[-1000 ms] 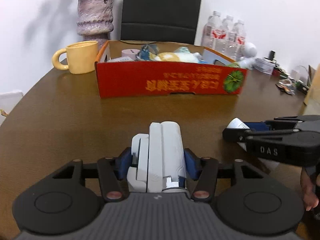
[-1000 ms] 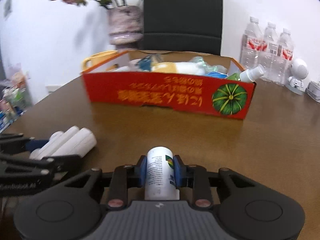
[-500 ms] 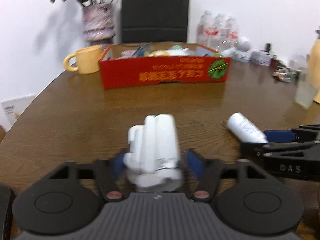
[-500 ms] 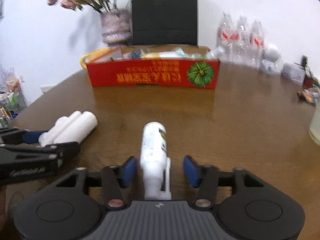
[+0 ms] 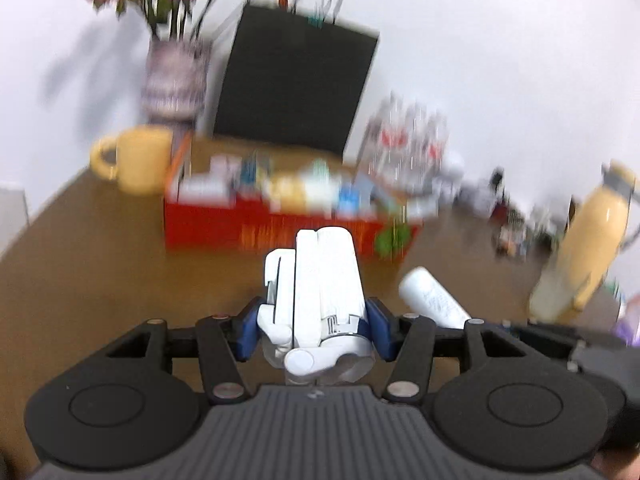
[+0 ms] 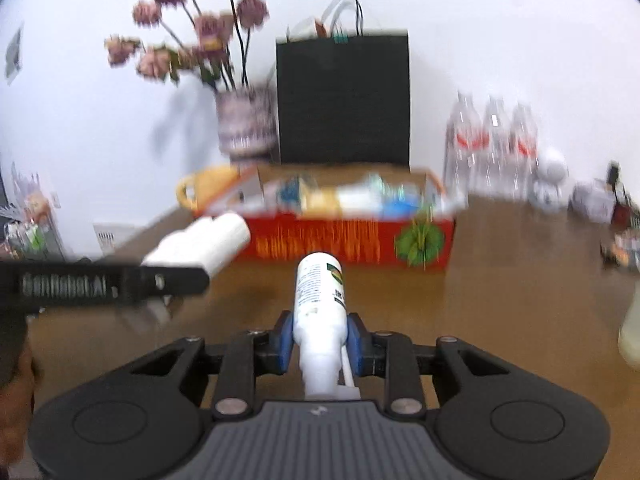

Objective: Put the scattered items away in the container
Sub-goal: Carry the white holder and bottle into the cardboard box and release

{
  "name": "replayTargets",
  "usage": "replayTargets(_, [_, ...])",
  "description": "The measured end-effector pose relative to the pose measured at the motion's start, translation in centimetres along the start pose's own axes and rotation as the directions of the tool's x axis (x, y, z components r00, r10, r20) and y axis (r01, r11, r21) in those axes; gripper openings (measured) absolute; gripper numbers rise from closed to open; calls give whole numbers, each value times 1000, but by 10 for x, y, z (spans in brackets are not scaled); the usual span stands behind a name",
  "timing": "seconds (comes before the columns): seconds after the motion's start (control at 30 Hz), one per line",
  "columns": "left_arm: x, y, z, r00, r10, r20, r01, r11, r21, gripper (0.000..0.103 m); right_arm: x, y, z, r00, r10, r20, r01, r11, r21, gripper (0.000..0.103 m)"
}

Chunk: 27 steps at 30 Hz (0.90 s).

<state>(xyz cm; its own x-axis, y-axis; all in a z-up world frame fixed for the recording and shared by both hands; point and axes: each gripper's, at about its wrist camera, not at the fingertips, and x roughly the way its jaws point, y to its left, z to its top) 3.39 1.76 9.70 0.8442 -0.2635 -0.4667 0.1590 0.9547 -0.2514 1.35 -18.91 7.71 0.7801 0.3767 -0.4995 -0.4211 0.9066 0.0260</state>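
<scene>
My left gripper [image 5: 312, 328] is shut on a white folding device [image 5: 316, 288] and holds it above the brown table, short of the red cardboard box [image 5: 280, 232]. My right gripper [image 6: 319, 340] is shut on a white spray bottle [image 6: 320, 300], also lifted and pointing at the red box [image 6: 348, 240], which holds several items. The white device [image 6: 200, 240] and the left gripper show at the left of the right wrist view. The bottle [image 5: 434, 298] shows at the right of the left wrist view.
Behind the box stand a yellow mug [image 5: 136, 158], a vase with flowers [image 6: 244, 120], a black paper bag [image 6: 344, 96] and three water bottles [image 6: 494, 144]. A yellow flask [image 5: 588, 244] leans at the right. Small clutter lies at the far right [image 6: 596, 200].
Both grippers have closed on their items and lifted them off the table. Both views have risen and now look down on the box from higher up.
</scene>
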Motion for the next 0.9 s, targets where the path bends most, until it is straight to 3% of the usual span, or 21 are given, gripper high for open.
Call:
replayTargets(0.13, [34, 11, 73, 1000, 7, 20, -7, 1000, 13, 55, 32, -28, 70, 1000, -22, 21, 23, 1000, -5, 26])
replayTargets(0.23, [101, 24, 125, 995, 7, -102, -10, 999, -32, 55, 85, -58, 129, 997, -29, -73, 32, 999, 34, 27])
replayTargets(0.3, [152, 28, 149, 973, 58, -223, -63, 998, -16, 55, 134, -77, 160, 981, -45, -187, 58, 996, 66, 26])
replayTargets(0.43, [213, 33, 171, 907, 151, -394, -158, 987, 14, 56, 207, -109, 193, 925, -16, -380, 99, 975, 199, 28])
replayTargets(0.47, [221, 32, 173, 885, 154, -440, -163, 986, 17, 61, 218, -113, 197, 910, -2, -414, 102, 971, 219, 29])
replayTargets(0.5, [227, 33, 177, 857, 155, -492, -172, 985, 10, 87, 227, -116, 201, 891, 34, -453, 88, 965, 246, 47])
replayTargets(0.53, [230, 32, 183, 833, 165, -528, -186, 982, 14, 102, 236, -118, 203, 847, 52, -529, 100, 962, 255, 79])
replayTargets(0.57, [229, 30, 188, 822, 191, -537, -202, 979, 39, 103, 245, -119, 204, 795, 69, -603, 115, 958, 262, 92])
replayTargets(0.63, [227, 26, 198, 797, 231, -558, -225, 971, 81, 103, 263, -122, 207, 670, 106, -735, 146, 952, 270, 92])
replayTargets(0.83, [221, 17, 204, 694, 207, -689, -199, 976, 92, 103, 239, -110, 215, 641, 68, -764, 150, 966, 212, 93])
replayTargets(0.87, [218, 15, 205, 683, 207, -700, -196, 976, 98, 103, 235, -108, 216, 637, 61, -768, 150, 968, 202, 93])
replayTargets(0.9, [211, 10, 204, 687, 216, -694, -196, 975, 109, 103, 231, -106, 217, 633, 55, -772, 151, 970, 192, 94])
